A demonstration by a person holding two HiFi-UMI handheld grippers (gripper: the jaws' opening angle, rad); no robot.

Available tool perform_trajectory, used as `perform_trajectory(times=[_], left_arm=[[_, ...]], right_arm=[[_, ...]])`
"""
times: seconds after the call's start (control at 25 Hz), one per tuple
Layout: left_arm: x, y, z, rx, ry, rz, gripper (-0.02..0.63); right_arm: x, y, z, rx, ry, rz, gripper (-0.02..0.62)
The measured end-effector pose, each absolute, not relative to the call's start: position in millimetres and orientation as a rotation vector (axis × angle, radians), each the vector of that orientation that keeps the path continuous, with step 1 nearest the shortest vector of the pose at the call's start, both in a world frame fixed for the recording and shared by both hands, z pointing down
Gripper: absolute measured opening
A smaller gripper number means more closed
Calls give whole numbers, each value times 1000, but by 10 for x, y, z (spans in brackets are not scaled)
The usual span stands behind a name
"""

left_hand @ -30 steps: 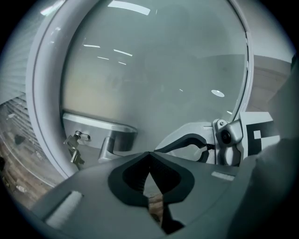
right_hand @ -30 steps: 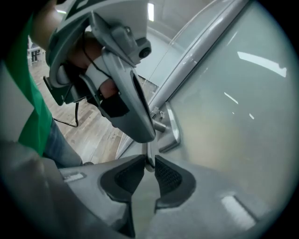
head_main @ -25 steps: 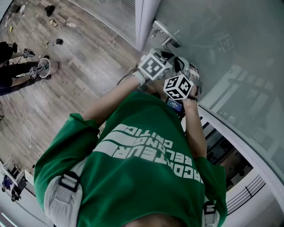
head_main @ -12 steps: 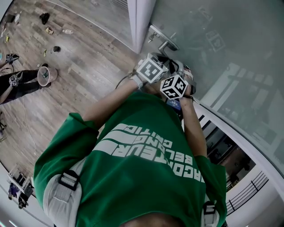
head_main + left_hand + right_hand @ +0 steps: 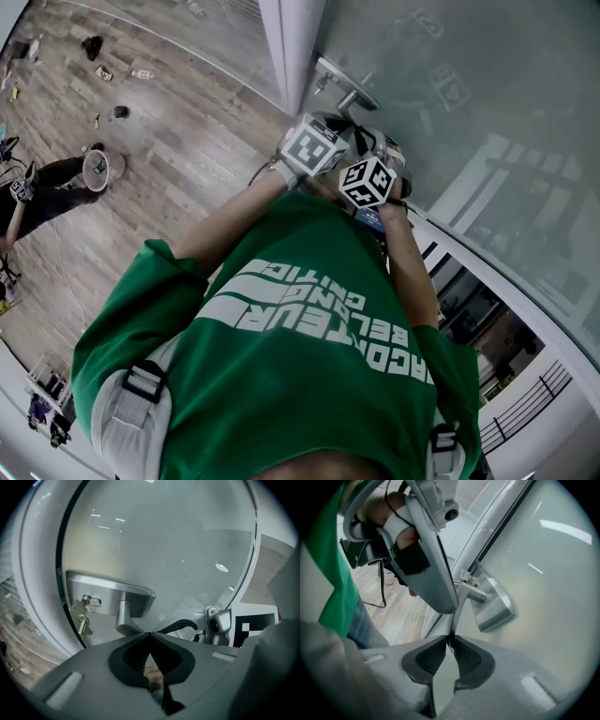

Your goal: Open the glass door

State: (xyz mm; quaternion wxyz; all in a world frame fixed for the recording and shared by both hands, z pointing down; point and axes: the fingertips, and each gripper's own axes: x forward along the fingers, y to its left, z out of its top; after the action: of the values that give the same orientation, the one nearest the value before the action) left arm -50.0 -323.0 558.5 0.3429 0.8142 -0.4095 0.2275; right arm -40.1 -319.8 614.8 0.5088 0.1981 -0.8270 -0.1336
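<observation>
Handle (image 5: 474, 594) sits at the edge of the glass door (image 5: 469, 122), right by the frame (image 5: 292, 47). Right claw (image 5: 450, 640) is pinched narrow on the handle's thin lever. Left claw (image 5: 150, 633) is closed on nothing, tips just beside it.

white upside-down lettering on green shirt (image 5: 309, 337), too garbled to read

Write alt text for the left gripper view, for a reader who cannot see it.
The left gripper, its jaws together, points at the silver lever handle of a frosted glass door. A bunch of keys hangs just left of the handle, and the right gripper reaches toward the handle from the right.
</observation>
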Motion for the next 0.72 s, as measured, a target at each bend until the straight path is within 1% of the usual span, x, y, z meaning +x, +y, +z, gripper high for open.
perform_trajectory(times=[0.24, 0.48, 0.72], left_arm=[[-520, -3267, 5534, 2142, -1049, 587, 15], [-526, -3227, 5376, 2185, -1016, 468, 15], [-576, -3237, 5298, 2210, -1015, 423, 15]], right_arm=[[-335, -3247, 6080, 494, -2003, -352, 44], [-172, -3275, 5636, 576, -2062, -468, 49], [-193, -3404, 5589, 584, -2092, -421, 55]])
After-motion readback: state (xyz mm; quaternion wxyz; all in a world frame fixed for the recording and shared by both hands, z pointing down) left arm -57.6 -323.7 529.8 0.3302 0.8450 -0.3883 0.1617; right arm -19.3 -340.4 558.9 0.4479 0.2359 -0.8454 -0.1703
